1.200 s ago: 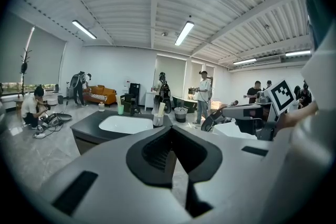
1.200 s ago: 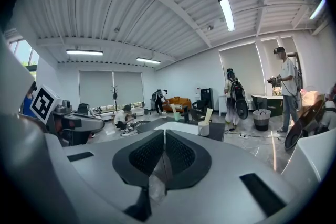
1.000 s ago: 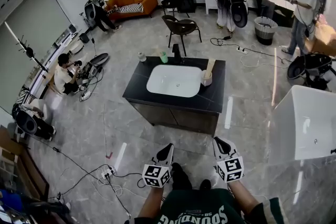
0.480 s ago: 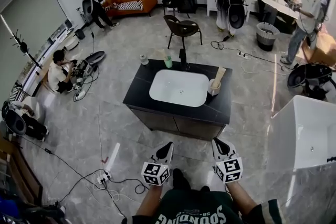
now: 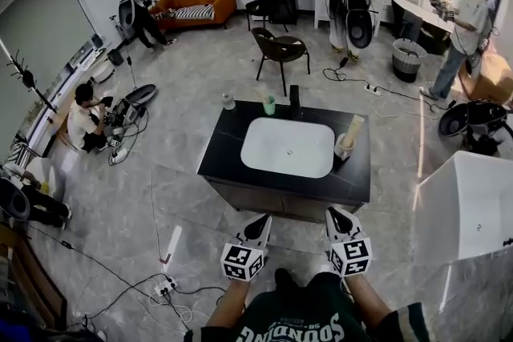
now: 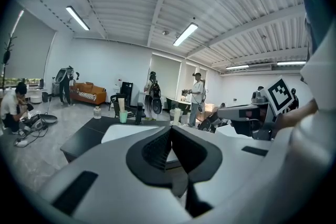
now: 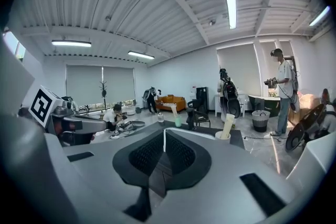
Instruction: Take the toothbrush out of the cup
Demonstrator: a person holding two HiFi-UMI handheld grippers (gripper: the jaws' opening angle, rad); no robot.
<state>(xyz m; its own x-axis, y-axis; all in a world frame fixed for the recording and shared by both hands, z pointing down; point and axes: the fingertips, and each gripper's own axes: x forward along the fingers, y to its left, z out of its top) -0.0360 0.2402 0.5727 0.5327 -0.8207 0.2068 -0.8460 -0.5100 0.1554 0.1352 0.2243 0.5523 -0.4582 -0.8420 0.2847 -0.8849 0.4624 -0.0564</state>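
- Cream-coloured toothbrush [image 5: 353, 130] stands tilted in the white cup [image 5: 343, 150], at the right end of the dark counter [image 5: 224, 152], just beside the white sink [image 5: 288, 146].
- Green cup [image 5: 270, 106] on the counter's far side holds a pale stick too.
- Left gripper [image 5: 262, 219] and right gripper [image 5: 333, 214] hover short of the counter, jaws pressed together, nothing between them.

In the head view the cup [image 5: 343, 148] on the tabletop [image 5: 226, 151] is too small to tell what the tall cream stick [image 5: 353, 129] in it is. The bottom edge cuts off the person's shirt [image 5: 304, 324]. The left tongs [image 6: 170, 128] and the right tongs [image 7: 164, 131] each hide the near side of the sink [image 6: 123, 131] in their own views.
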